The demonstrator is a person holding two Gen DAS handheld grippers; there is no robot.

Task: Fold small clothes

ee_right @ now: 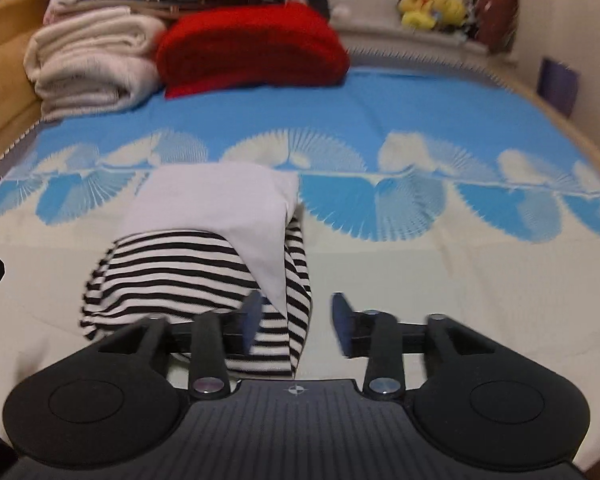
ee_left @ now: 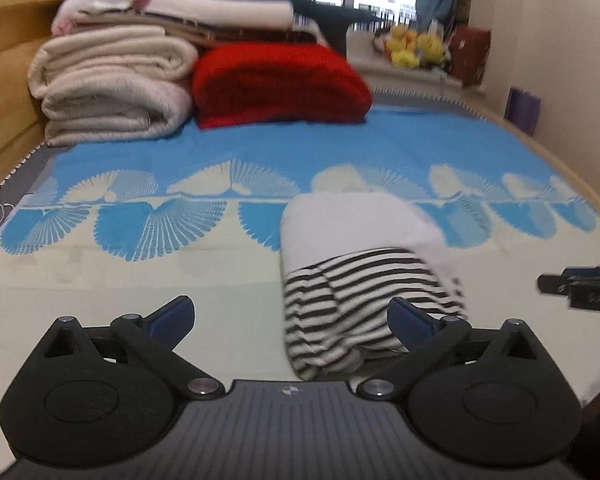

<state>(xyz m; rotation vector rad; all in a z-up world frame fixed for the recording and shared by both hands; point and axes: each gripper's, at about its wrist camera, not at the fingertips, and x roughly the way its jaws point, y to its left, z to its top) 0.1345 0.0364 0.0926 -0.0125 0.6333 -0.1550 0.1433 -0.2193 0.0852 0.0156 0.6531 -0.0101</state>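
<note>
Both grippers, left point(ee_left: 290, 322) and right point(ee_right: 294, 322), are hovering open over the half-folded striped garment point(ee_right: 188, 276). Next: grasping its near hem for another fold.

Garment point(ee_left: 364, 280) on bed point(ee_left: 140, 300) btwn grippers; blankets point(ee_left: 112, 84) behind.

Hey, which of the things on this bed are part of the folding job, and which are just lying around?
Part of the job:
- striped garment, white part on top
- left gripper, open
- right gripper, open around the garment's near edge

Just lying about:
- red blanket
- cream blankets
- yellow plush toys
- blue patterned bedspread
</note>
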